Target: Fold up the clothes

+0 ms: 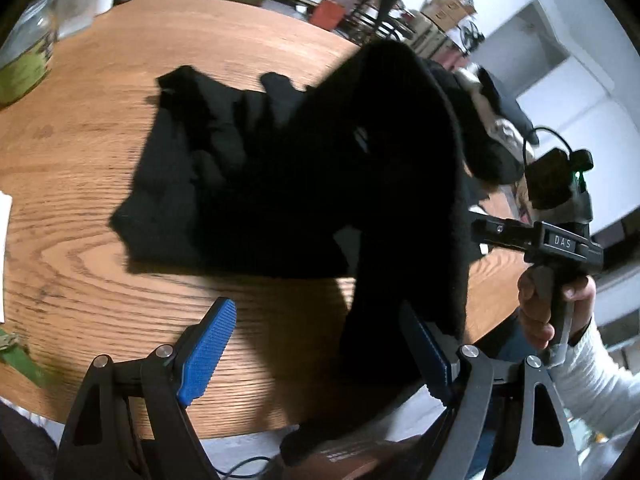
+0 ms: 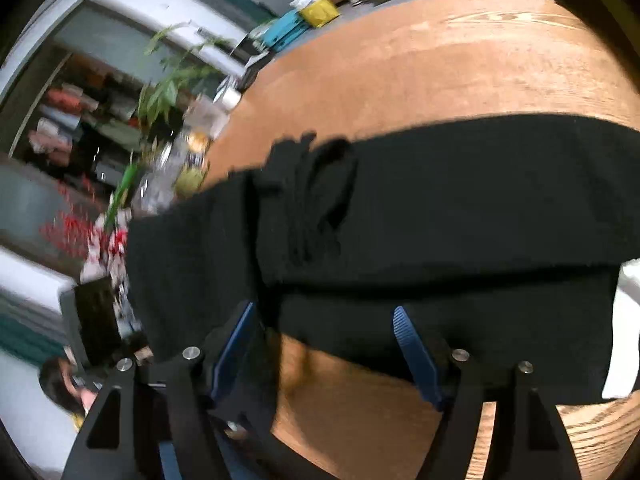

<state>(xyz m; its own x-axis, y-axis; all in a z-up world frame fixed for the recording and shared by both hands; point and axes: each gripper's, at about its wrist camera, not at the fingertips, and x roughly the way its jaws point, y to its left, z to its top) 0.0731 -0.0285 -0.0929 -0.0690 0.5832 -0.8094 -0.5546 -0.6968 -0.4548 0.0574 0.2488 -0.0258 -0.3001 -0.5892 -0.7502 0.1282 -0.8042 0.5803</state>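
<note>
A black garment point(image 1: 256, 184) lay crumpled across the middle of the round wooden tabletop point(image 1: 88, 208), its far part spread flat toward the table's far edge. One thick fold of it rose off the wood and hung down over the near edge, draping against the inner side of the left gripper's point(image 1: 316, 356) right-hand blue pad point(image 1: 430, 356). That claw stood released, jaws wide, the other pad clear of the cloth above bare wood.

In the right wrist view the same dark cloth ran as a broad band across the table, its near hem lying just beyond the fingertips of the right gripper point(image 2: 326, 356). This claw was also released, jaws apart, with bare wood between them. A hand point(image 1: 548, 304) in a white sleeve gripped its handle at the table's right edge.
</note>
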